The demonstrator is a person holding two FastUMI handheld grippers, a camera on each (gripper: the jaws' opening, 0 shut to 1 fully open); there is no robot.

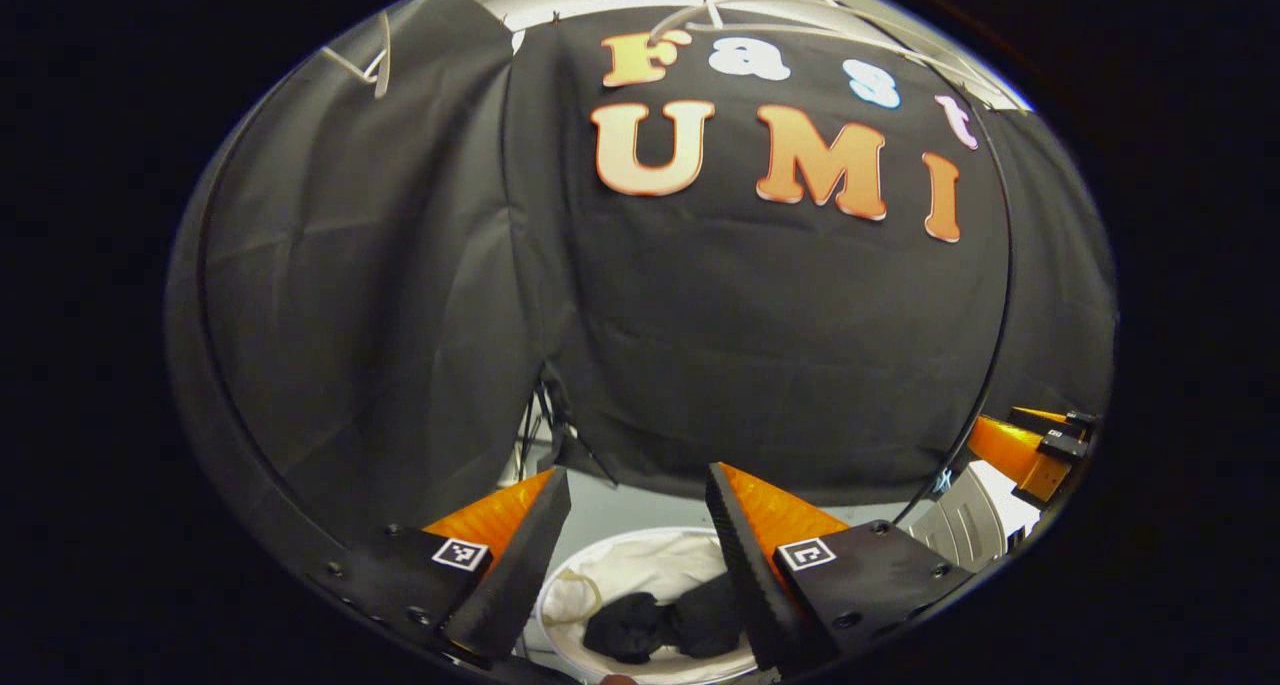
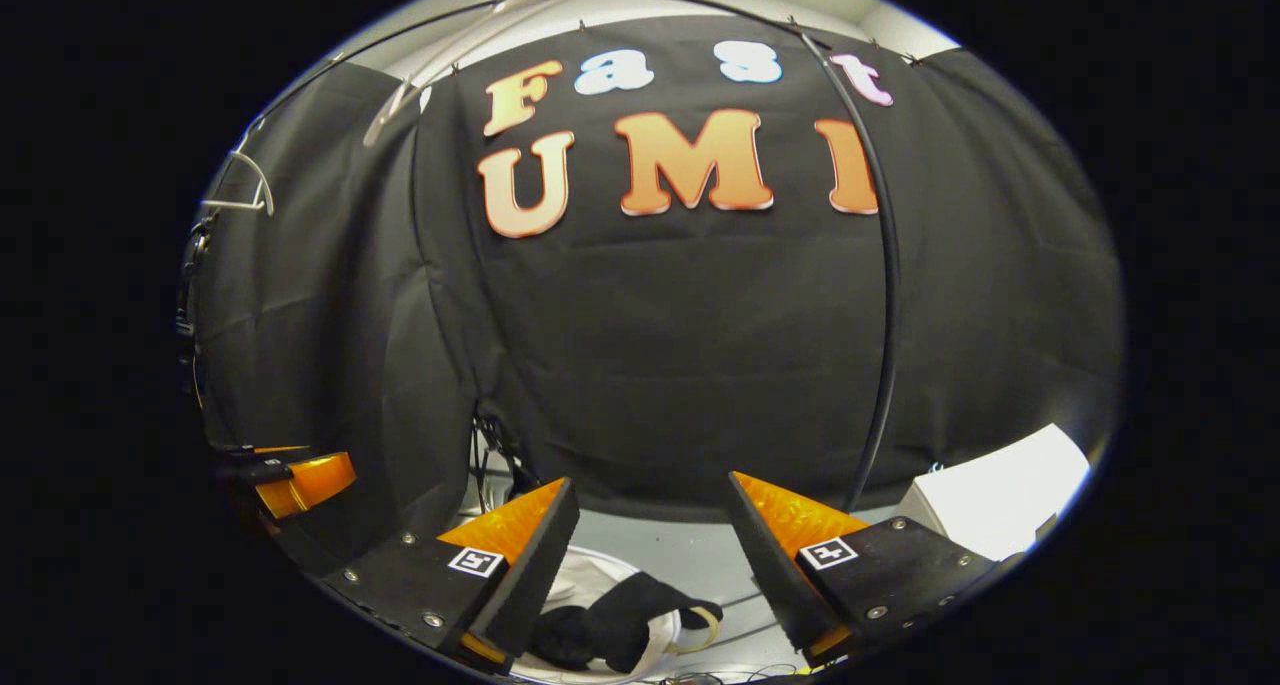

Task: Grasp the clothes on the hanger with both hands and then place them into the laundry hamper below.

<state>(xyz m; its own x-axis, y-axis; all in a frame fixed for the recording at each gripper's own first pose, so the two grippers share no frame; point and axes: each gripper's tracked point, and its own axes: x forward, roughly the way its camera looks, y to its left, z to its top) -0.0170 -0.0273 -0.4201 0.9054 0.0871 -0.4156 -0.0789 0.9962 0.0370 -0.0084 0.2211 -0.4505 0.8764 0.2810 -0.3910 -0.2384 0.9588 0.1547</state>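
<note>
While both grippers are hovering high with jaws spread wide and nothing between the fingers, the dark clothes (image 1: 660, 625) are already lying down in the white laundry hamper (image 1: 640, 565), so the placing step looks done or nearly done. The left gripper (image 1: 640, 555) is sitting almost straight above the hamper; the bundle is showing right between its fingers, low in the left gripper view. The right gripper (image 2: 650, 565) is sitting a bit off to the side: in the right gripper view the clothes (image 2: 610, 620) are lying below and toward its inner finger, with one end draping over the hamper rim (image 2: 665, 655). The bundle's long axis is running roughly across the gap between the fingers. The left gripper looks nearer, so any tuck-in would probably fall to it.

The right gripper view is catching a bare white hanger (image 2: 245, 190) up at the far left, a white box (image 2: 1000, 495) at the right, and the other gripper (image 2: 300, 480) off at its left edge. The left gripper view is giving the cleaner look into the hamper and is showing the other gripper (image 1: 1030, 445) at its right edge.
</note>
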